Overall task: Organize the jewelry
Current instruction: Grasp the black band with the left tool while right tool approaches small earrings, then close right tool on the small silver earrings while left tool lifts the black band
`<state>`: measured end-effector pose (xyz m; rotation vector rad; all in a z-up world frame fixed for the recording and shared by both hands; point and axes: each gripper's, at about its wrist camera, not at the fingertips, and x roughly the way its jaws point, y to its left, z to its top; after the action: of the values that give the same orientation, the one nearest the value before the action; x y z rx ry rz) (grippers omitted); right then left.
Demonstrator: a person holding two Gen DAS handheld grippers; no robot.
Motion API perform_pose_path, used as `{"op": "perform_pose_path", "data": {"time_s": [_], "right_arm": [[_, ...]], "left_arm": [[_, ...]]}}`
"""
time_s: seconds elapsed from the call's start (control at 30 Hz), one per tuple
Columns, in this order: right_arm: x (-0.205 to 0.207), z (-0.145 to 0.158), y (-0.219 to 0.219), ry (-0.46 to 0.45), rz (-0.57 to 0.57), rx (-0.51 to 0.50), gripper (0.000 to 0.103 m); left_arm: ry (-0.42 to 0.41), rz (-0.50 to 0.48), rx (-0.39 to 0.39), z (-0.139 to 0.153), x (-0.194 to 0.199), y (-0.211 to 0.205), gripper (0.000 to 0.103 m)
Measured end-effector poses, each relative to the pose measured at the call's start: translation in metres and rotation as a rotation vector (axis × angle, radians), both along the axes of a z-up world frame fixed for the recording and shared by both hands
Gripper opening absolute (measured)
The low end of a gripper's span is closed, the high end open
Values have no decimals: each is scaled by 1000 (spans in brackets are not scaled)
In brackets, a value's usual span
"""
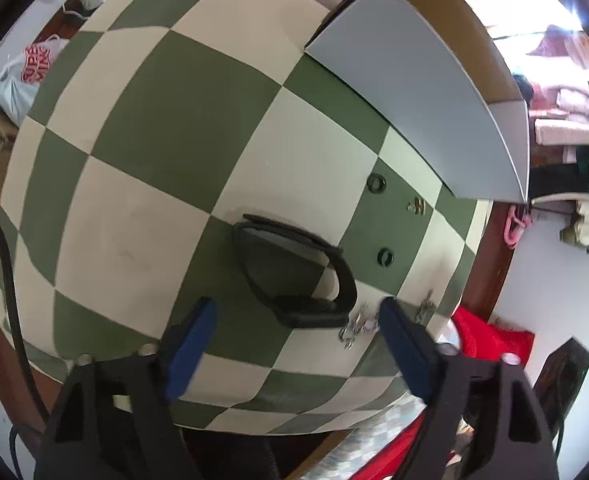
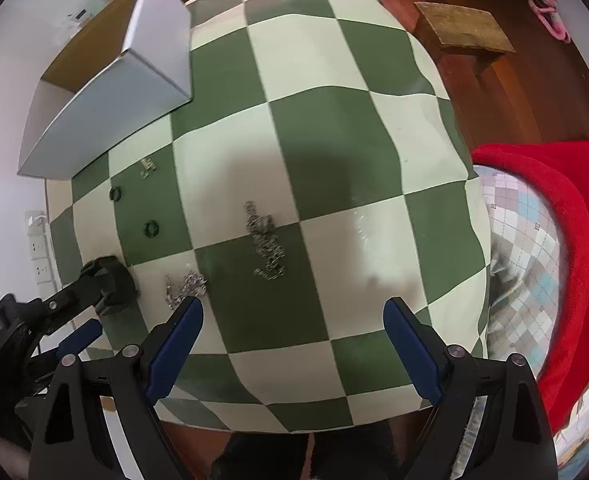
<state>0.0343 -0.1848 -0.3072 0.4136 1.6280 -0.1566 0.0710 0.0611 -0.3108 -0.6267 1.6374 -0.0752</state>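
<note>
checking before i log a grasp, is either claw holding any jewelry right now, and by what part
Nothing is held. The left claw is open above the black watch, and the right claw is open over the checkered cloth.

A green-and-cream checked cloth (image 2: 334,128) is spread over the table, its hem draped at the near edge. Dark reddish wooden flooring (image 2: 514,92) is seen beyond it, and a small wooden stool (image 2: 464,26) is set there. A white wall with a strip of sockets (image 2: 38,248) is caught at the left. A red blanket (image 2: 542,220) is laid over a pale patchwork cover (image 2: 526,264). Strong daylight is thrown in from a window (image 1: 550,4), and folded clothes (image 1: 566,128) are piled against the far side
</note>
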Motion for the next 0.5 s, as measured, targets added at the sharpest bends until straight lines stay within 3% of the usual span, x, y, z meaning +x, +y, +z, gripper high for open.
{"op": "perform_pose_path", "data": {"time_s": [0.07,0.1,0.13,0.17,0.27,0.33,0.47,0.5], "right_arm": [[3,-3,-7,5,-15,2,92],[4,-5,-10,8,-24,10,90],[5,-7,-12,10,-31,13,88],[6,-8,-13,11,-36,16,87],[10,-14,-16,10,-53,32,77],[14,-20,-17,10,-57,40,62],[22,-23,-12,-22,-52,20,57],[25,-21,-9,-34,-42,13,51]], "left_arm": [[4,-4,9,-5,5,-3,40],[-1,-21,42,-5,12,-5,32],[-13,-38,63,-4,14,-7,15],[-26,-66,81,-3,17,-9,4],[-66,-130,143,2,23,-14,3],[-95,-175,179,7,26,-18,2],[-139,-253,245,12,30,-27,2],[-145,-265,254,13,30,-26,2]]}}
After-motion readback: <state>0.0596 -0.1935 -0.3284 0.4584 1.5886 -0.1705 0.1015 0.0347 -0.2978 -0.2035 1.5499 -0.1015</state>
